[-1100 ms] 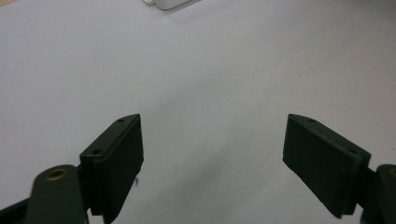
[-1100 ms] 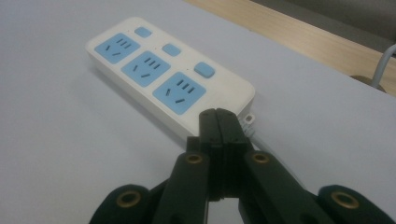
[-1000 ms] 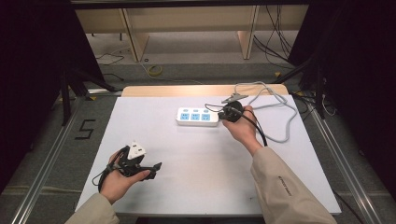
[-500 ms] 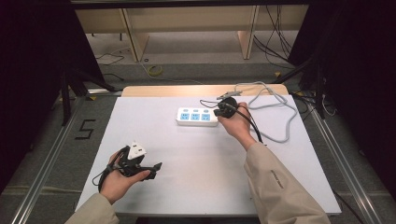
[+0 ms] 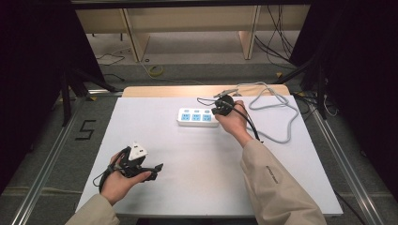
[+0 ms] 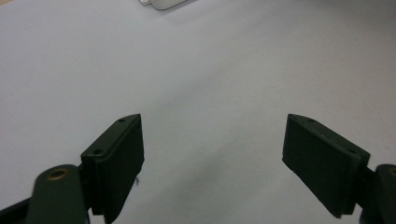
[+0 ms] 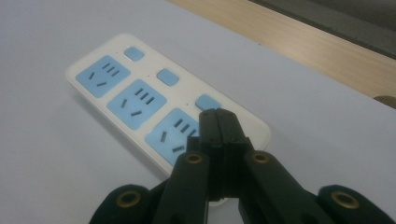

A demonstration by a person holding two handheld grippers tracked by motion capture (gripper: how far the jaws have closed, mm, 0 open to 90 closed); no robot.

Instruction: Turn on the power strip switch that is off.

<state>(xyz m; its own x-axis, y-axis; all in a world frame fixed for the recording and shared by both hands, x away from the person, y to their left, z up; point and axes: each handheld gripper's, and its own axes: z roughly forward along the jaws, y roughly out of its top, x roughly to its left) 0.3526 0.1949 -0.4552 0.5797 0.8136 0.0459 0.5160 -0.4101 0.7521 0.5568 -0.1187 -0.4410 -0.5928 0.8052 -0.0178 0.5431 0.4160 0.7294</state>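
The white power strip [image 5: 198,117] lies flat toward the far middle of the white surface [image 5: 187,187], showing 3 blue sockets and 3 blue buttons [image 7: 208,102] along one long edge. In the right gripper view the right gripper [image 7: 218,116] has its 2 jaws pressed together with nothing between them, and their tips sit over the socket [image 7: 170,133] nearest that end of the strip, just below the nearest button; whether the tips touch the strip cannot be told. From the high view that gripper [image 5: 220,110] is at the strip's right end, held in the person's right hand [image 5: 233,123], with a beige sleeve [image 5: 274,187] running back to the near edge. A grey cable [image 5: 277,117] loops on the surface to the right of the hand. Well apart, near the left front of the surface, the left gripper [image 6: 212,158] has its jaws spread wide over bare surface, holding nothing, and the left hand [image 5: 123,176] carries it.
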